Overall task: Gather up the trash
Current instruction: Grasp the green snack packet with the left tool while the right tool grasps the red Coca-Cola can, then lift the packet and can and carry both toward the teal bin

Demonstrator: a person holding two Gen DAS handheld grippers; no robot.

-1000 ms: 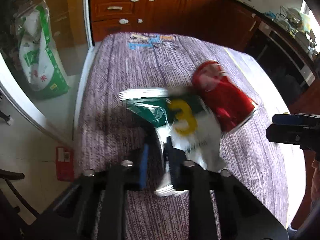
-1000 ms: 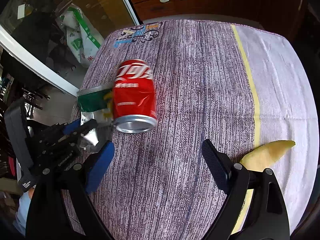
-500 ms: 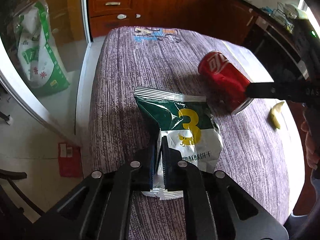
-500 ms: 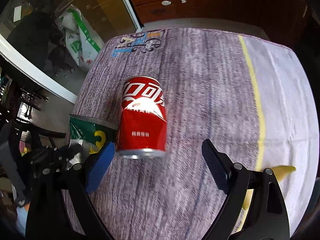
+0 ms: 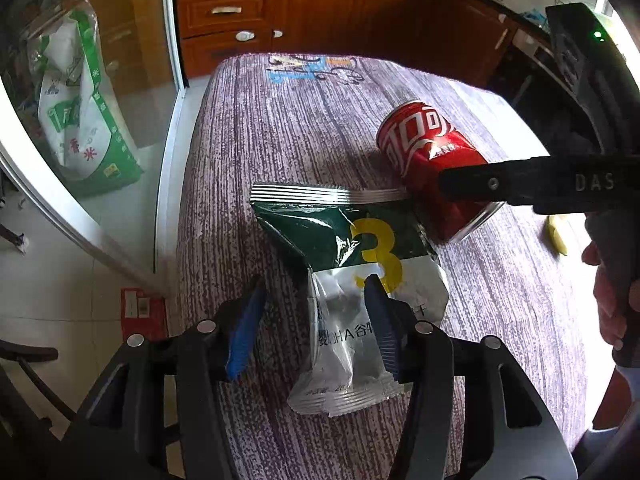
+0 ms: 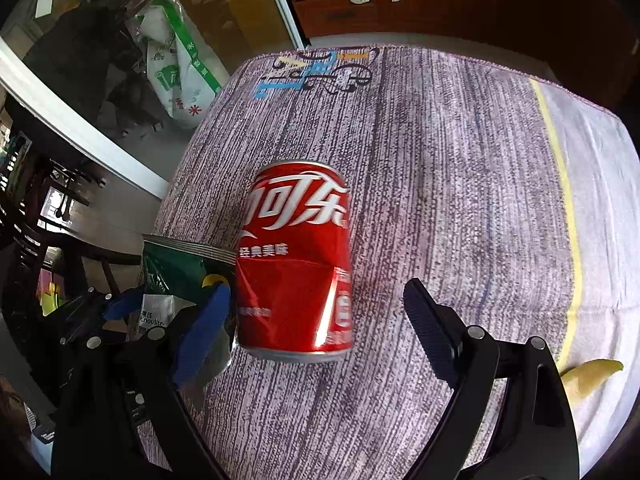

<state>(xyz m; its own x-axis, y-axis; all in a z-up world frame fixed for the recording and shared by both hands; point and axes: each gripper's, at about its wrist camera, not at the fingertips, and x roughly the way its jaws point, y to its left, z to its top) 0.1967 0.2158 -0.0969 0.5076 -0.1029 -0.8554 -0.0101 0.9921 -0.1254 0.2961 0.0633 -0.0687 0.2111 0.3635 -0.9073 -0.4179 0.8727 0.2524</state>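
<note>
A green and silver snack wrapper (image 5: pixel 352 248) with a yellow 3 lies flat on the purple striped tablecloth (image 5: pixel 248 152). My left gripper (image 5: pixel 314 284) stands over its near end with its jaws opening; the blue pads do not press on it. A dented red cola can (image 6: pixel 296 240) lies on its side, touching the wrapper's far corner (image 6: pixel 172 268). My right gripper (image 6: pixel 316 290) is open, its fingers either side of the can's near end without touching it. One right finger (image 5: pixel 500 182) crosses the can (image 5: pixel 424 148) in the left wrist view.
A yellow banana peel (image 6: pixel 588 376) lies near the table's right edge. Wooden cabinets (image 5: pixel 320 8) stand behind the table. A white and green sack (image 5: pixel 80 100) leans behind a glass door at left. A person's hand (image 5: pixel 608 300) holds the right gripper.
My left gripper, shut on the wrapper before, has spread its jaws and the wrapper now lies on the cloth. My right gripper has come closer to the can and straddles its near end.
</note>
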